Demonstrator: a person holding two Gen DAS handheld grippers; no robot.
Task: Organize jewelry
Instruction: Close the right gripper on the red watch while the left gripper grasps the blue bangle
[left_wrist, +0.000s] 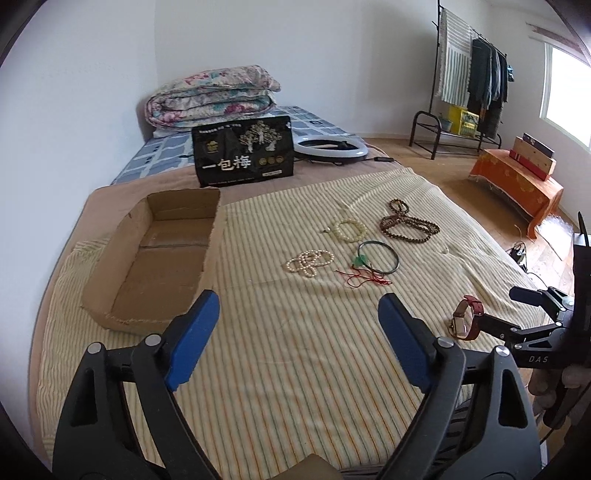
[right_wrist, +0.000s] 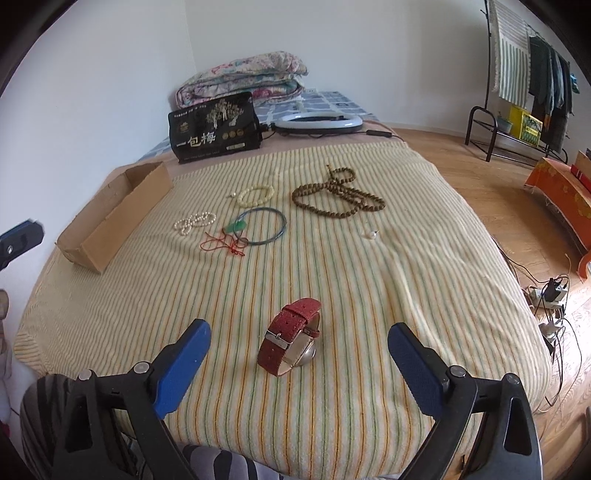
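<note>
On the striped blanket (right_wrist: 369, 280) lie a red-strapped watch (right_wrist: 291, 336), a pearl strand (right_wrist: 194, 223), a cream bead bracelet (right_wrist: 245, 201), a thin green bangle (right_wrist: 284, 225), a jade pendant on red cord (right_wrist: 236, 226) and a long brown bead necklace (right_wrist: 314, 209). My right gripper (right_wrist: 299, 326) is open around the watch (left_wrist: 467, 321), its pads well clear of it. My left gripper (left_wrist: 297, 299) is open over bare blanket, short of the pearl strand (left_wrist: 308, 262) and the bangle (left_wrist: 398, 258). An open cardboard box (left_wrist: 162, 254) sits at the left.
A black printed bag (left_wrist: 243, 155), a ring light (left_wrist: 332, 147) and a folded quilt (left_wrist: 214, 96) sit at the far end of the bed. Right of the bed are wood floor, a clothes rack (left_wrist: 480, 74), an orange-draped bench (left_wrist: 517, 181) and cables (right_wrist: 550, 295).
</note>
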